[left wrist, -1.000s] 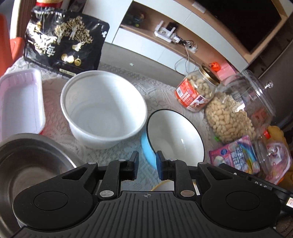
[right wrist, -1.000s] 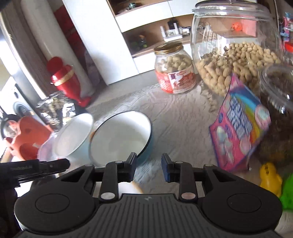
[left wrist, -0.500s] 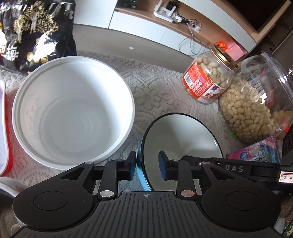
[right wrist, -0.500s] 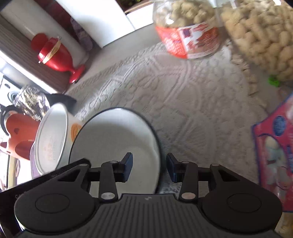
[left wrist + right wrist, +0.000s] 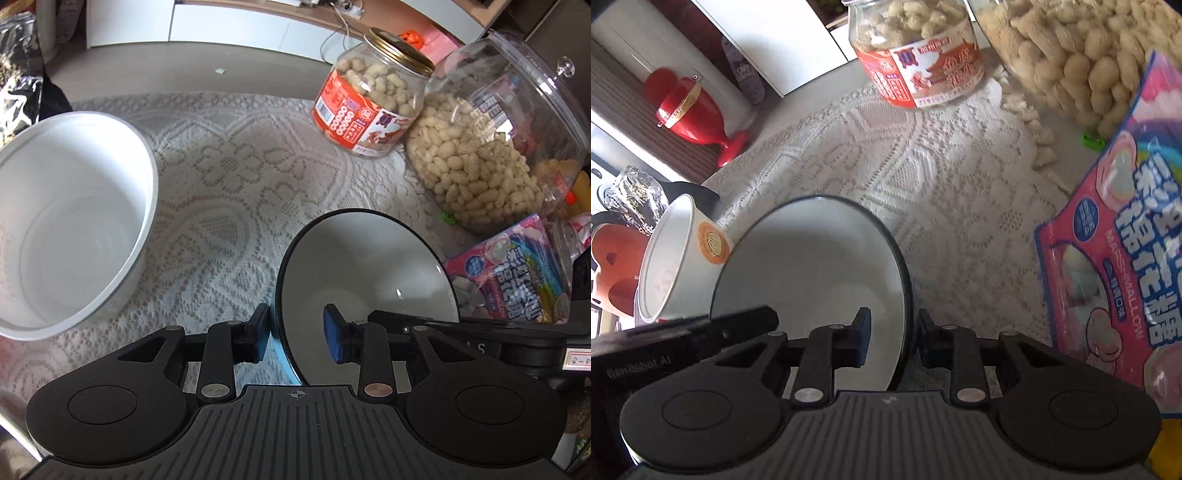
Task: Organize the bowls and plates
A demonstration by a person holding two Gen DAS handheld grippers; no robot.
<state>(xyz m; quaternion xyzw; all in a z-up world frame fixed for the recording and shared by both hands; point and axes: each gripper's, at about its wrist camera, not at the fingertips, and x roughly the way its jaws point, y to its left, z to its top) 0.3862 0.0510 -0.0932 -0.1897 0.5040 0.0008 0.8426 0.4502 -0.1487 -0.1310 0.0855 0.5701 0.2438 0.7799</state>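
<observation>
A bowl (image 5: pixel 369 273), white inside with a black rim and a blue outside, stands on the lace tablecloth (image 5: pixel 229 184). My left gripper (image 5: pixel 295 334) straddles its left rim. One pad is against the blue outside and the other hangs free inside, and the jaws are opening. In the right wrist view the same bowl (image 5: pixel 812 266) fills the middle. My right gripper (image 5: pixel 892 338) straddles its right rim, jaws closing with the pads tight on both sides of the wall. A large white tub (image 5: pixel 74 221) stands empty to the left.
A peanut jar with a red label (image 5: pixel 373 107) and a big clear lidded jar of peanuts (image 5: pixel 491 147) stand at the back right. A pink marshmallow bag (image 5: pixel 1126 258) lies just right of the bowl. A red vessel (image 5: pixel 687 107) sits off the table.
Both grippers came down and forward onto the bowl. The left one slid right, away from the white tub, and its jaws widened. The right one's jaws narrowed around the right rim.
</observation>
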